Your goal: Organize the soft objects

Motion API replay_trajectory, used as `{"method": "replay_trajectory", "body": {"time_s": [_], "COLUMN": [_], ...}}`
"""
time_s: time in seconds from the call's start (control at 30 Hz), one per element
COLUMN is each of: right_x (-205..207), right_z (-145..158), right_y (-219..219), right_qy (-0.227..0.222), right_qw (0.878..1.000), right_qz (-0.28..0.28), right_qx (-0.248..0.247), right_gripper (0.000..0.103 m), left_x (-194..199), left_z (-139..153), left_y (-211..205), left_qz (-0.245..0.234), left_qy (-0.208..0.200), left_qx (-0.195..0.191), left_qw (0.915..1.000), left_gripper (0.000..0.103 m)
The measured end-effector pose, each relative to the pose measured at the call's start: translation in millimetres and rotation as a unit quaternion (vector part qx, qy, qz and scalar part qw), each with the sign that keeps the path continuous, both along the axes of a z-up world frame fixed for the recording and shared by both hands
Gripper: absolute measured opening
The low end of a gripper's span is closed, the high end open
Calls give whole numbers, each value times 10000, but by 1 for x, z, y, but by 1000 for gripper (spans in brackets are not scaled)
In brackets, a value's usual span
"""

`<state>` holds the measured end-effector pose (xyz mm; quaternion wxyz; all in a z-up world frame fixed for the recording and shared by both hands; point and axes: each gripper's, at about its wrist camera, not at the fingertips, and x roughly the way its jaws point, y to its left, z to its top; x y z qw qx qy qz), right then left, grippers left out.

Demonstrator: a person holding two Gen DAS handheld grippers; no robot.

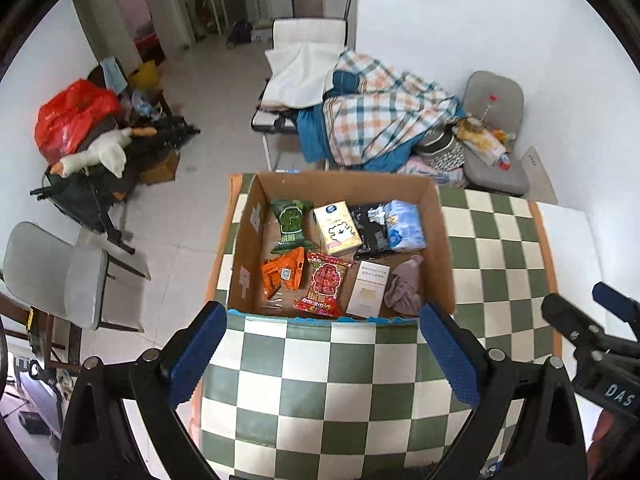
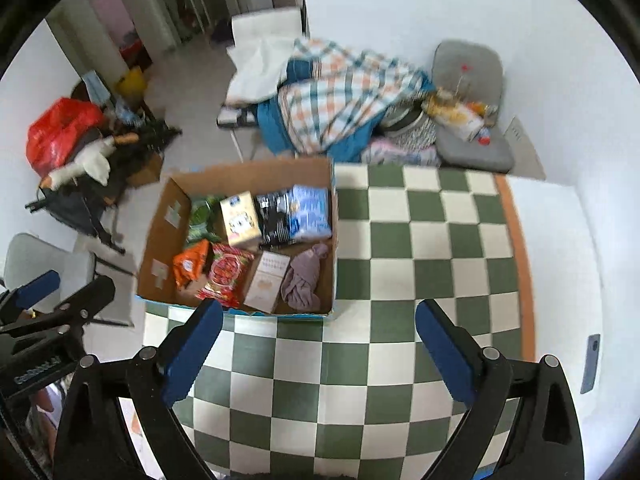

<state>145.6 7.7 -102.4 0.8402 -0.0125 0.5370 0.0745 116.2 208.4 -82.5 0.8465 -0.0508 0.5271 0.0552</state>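
Both claws are wide open and holding nothing. The left claw point(image 1: 320, 344) hangs over the checkered tabletop point(image 1: 332, 392) just on the near side of the cardboard box point(image 1: 442, 240), and the right claw point(image 2: 320, 344) sits over the same tabletop point(image 2: 420, 248), near the box's point(image 2: 160, 240) near right corner. You can even spot the right claw point(image 1: 600, 320) poking in at the edge of the left camera, and the left claw point(image 2: 44, 300) at the edge of the right one.

All the soft stuff is in the box. Along the far wall of the box there's a green packet point(image 1: 291, 224), then a cream tissue pack point(image 1: 338, 228) with a little bear on it, a black pouch point(image 1: 370, 228), and a light blue pack point(image 1: 406, 226) tucked into the far right corner. Along the near wall of the box: an orange packet point(image 1: 282, 274), a red packet point(image 1: 325, 284) right beside it, a white card box point(image 1: 368, 290), and a bunched-up mauve cloth point(image 1: 406, 286) in the near right corner.

From the right camera the mauve cloth point(image 2: 304, 276) is touching the box's right wall, with the white card box point(image 2: 266, 282) just beside it.
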Motion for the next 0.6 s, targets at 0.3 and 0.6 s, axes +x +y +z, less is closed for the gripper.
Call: {"method": "replay_trajectory", "body": {"time_s": [0.3,0.6], "right_x": [-56,-81], "right_z": [69,93], "right_y": [-14,-18], "right_qy": [-444,-678], "right_qw": [9989,9976], "right_qz": [77,110], "right_qx": [111,-15], "right_gripper": [99,99], "left_x": [-39,-59], "left_z": [50,68], "left_y": [-14,-22], "left_qz": [-87,-8], "left_qy": [-367,-515], "left_qx": [-97,-51], "left_qw": [9992,9987], "left_gripper": [99,99]}}
